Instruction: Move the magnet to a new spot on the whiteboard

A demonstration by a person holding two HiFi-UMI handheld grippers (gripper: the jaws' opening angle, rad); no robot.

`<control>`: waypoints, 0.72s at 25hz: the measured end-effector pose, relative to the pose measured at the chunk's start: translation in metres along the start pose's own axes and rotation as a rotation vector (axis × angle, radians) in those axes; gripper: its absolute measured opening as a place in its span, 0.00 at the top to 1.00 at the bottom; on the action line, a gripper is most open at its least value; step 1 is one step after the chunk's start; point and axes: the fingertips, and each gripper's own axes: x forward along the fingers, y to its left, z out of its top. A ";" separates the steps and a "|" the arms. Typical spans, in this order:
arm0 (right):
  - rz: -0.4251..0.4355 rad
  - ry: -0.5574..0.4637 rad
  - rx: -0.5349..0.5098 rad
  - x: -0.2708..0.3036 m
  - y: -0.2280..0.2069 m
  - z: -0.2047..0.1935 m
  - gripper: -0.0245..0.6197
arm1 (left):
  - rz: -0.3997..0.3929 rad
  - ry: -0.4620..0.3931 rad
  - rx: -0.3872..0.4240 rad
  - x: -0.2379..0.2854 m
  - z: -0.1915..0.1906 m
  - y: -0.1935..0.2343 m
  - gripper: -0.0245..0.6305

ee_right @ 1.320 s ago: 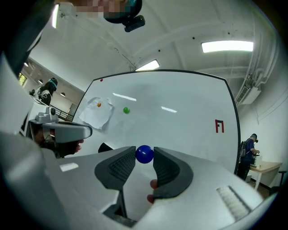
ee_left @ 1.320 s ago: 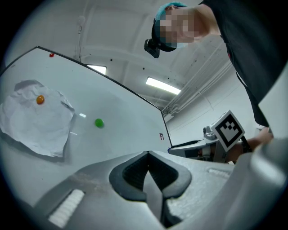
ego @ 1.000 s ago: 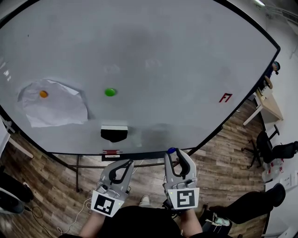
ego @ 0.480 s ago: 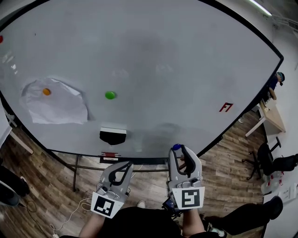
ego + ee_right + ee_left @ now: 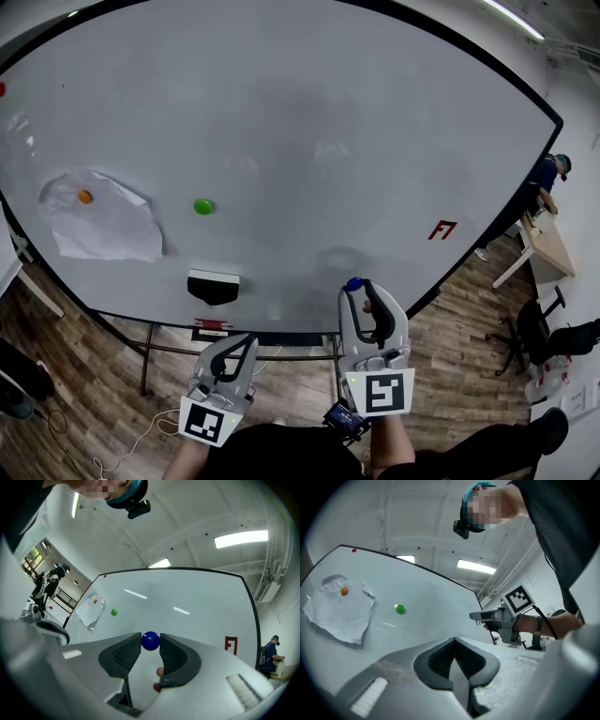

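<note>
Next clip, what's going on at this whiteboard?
A person faces the whiteboard with a gripper in each hand. The right gripper pinches a blue magnet at its jaw tips, in front of the board's lower part. The left gripper is shut and empty, lower down. A green magnet sits on the board.

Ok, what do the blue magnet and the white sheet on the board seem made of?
The blue magnet: smooth glossy shell, probably plastic; a bright highlight sits on its rounded face. The white sheet: thin matte paper, going by its creases and uneven edges.
</note>
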 end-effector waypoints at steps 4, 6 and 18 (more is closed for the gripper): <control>0.013 -0.025 -0.011 0.010 -0.010 0.008 0.76 | 0.024 -0.003 0.010 0.006 0.000 0.001 0.96; 0.019 -0.038 -0.020 0.015 -0.012 0.011 0.76 | 0.033 -0.002 0.014 0.009 0.000 0.002 0.96; 0.021 -0.082 -0.053 0.041 -0.042 0.025 0.76 | 0.089 0.010 0.025 0.021 -0.005 0.002 0.96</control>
